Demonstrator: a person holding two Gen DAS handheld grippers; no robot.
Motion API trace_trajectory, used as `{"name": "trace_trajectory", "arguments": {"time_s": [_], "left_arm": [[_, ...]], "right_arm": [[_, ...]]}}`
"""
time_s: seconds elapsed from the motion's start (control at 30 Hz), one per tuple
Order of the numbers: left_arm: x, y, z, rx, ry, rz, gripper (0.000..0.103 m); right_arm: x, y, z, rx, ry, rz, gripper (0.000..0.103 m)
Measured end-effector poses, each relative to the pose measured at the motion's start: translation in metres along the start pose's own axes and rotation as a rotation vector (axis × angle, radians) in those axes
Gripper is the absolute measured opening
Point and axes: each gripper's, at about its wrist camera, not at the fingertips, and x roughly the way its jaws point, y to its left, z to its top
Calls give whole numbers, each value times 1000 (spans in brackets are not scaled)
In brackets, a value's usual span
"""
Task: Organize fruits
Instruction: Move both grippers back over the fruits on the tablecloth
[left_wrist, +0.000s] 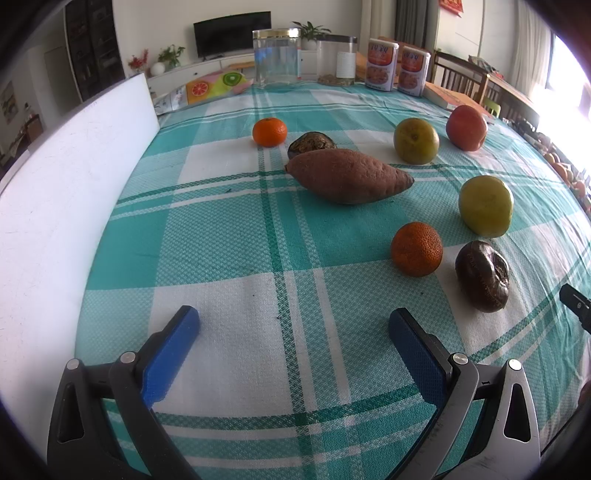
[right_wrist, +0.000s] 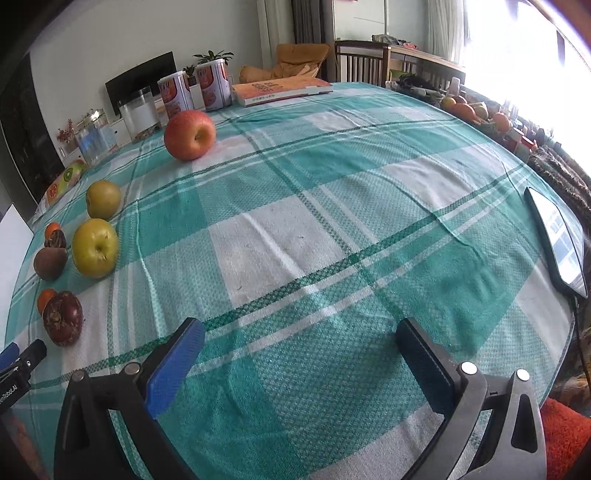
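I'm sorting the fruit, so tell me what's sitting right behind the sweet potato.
Behind the sweet potato sits a dark wrinkled fruit, its lower part hidden by the potato. Further back left is a small orange.

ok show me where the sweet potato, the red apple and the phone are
sweet potato (left_wrist: 349, 176), left wrist view, middle of its body
red apple (right_wrist: 189, 135), right wrist view, front skin
phone (right_wrist: 557, 240), right wrist view, screen

Bright daylight floods in through the window at the upper right of the frame, washing it white. A black flat television sits on a low white cabinet against the pale wall at top centre; dark wooden chairs stand upper right.
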Motion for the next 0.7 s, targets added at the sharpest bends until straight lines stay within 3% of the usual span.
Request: {"name": "trace_trajectory", "arguments": {"time_s": [0.57,0.63,0.7], "left_arm": [[0,0,0,-1,0,-2,102],[-1,2,0,1,-3,-21,102],[-3,4,3,2,0,-86,101]], "right_arm": [[3,7,-1,-35,13,-21,103],[3,7,-1,-35,14,-20,103],[3,7,-1,-34,13,-17,103]]}}
